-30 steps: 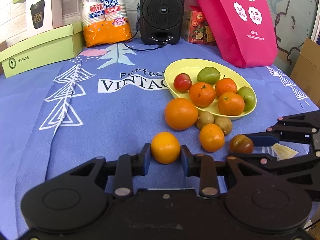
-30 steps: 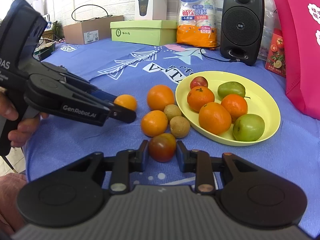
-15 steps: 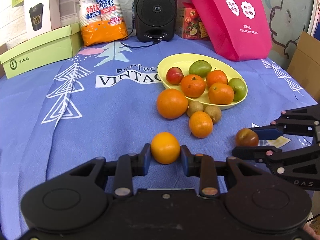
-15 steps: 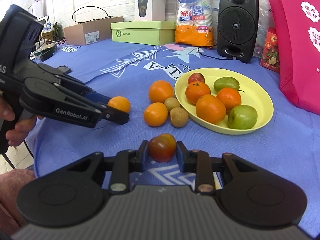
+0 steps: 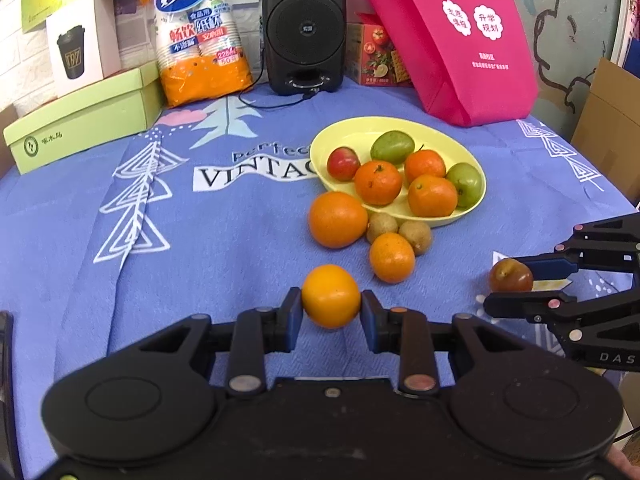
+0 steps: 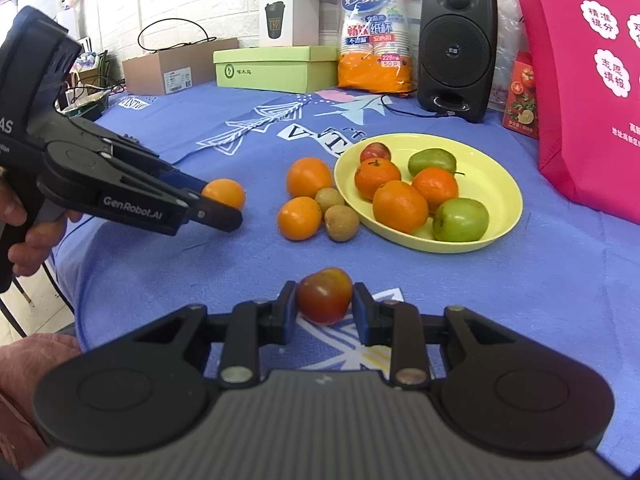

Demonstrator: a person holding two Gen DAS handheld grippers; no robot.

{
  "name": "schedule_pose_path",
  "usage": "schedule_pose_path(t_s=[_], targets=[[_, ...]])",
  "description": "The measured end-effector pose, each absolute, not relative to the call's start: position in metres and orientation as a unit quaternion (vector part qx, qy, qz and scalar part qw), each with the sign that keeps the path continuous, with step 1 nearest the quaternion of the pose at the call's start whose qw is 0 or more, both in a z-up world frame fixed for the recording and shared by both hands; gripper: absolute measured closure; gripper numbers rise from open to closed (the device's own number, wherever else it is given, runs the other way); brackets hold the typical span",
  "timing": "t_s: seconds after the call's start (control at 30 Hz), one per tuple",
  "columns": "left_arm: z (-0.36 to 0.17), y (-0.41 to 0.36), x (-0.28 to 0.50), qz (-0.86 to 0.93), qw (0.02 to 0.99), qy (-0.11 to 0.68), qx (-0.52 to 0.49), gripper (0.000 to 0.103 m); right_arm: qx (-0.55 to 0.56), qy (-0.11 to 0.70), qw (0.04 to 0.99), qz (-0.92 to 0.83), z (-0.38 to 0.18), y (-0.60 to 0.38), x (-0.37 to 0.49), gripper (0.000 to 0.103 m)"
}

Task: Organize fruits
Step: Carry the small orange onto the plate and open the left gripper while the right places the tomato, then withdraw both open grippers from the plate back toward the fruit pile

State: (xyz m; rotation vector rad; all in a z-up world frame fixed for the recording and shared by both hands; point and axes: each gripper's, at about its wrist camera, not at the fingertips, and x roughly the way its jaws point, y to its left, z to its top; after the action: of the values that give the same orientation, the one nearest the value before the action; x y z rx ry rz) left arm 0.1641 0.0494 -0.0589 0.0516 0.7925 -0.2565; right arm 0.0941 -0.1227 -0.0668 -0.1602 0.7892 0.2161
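Note:
My left gripper [image 5: 331, 312] is shut on a yellow-orange orange [image 5: 330, 295] and holds it above the blue cloth; the orange also shows in the right wrist view [image 6: 224, 193]. My right gripper [image 6: 324, 312] is shut on a dark red tomato [image 6: 325, 295], also visible in the left wrist view [image 5: 511, 275]. A yellow plate [image 5: 400, 126] [image 6: 496, 184] holds several oranges, two green fruits and a red one. In front of it on the cloth lie a big orange [image 5: 338, 219], a small orange [image 5: 391, 257] and two kiwis [image 5: 416, 236].
At the back stand a black speaker [image 5: 304, 28], a pack of paper cups [image 5: 198, 36], a green box [image 5: 84, 120], a white cup box [image 5: 82, 44] and a pink bag [image 5: 460, 36]. A cardboard box [image 5: 612, 128] stands beyond the table's right edge.
Both grippers have pulled back from the plate and risen, each still holding its fruit. The right gripper with the tomato has moved further to the right of the fruit pile.

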Motion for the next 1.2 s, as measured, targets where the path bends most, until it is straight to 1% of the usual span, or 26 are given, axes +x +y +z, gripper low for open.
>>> schedule_pose_path(t_s=[0.23,0.5,0.73,1.0,1.07,1.13,1.2], targets=[[-0.04,0.043,0.182,-0.141,0.92,0.365,0.031,0.073,-0.083,0.365,0.923,0.093,-0.051,-0.136,0.099,0.075],[-0.027,0.026,0.229,-0.162,0.922,0.349,0.032,0.073,-0.084,0.334,0.936,0.067,-0.031,-0.164,0.127,0.075],[-0.033,0.008,0.293,-0.158,0.92,0.358,0.029,0.073,-0.077,0.323,0.942,0.036,-0.03,-0.185,0.167,0.075],[-0.055,-0.015,0.349,-0.146,0.912,0.379,0.05,0.072,-0.058,0.338,0.939,0.001,-0.048,-0.2,0.21,0.075],[-0.06,-0.019,0.356,-0.135,0.912,0.384,0.054,0.066,-0.058,0.346,0.937,0.0,-0.052,-0.201,0.216,0.074],[-0.06,-0.017,0.357,-0.128,0.915,0.379,0.05,0.045,-0.06,0.347,0.936,-0.001,-0.055,-0.199,0.218,0.072],[-0.058,-0.013,0.355,-0.131,0.918,0.373,0.044,0.042,-0.061,0.344,0.937,-0.003,-0.055,-0.199,0.217,0.064]])
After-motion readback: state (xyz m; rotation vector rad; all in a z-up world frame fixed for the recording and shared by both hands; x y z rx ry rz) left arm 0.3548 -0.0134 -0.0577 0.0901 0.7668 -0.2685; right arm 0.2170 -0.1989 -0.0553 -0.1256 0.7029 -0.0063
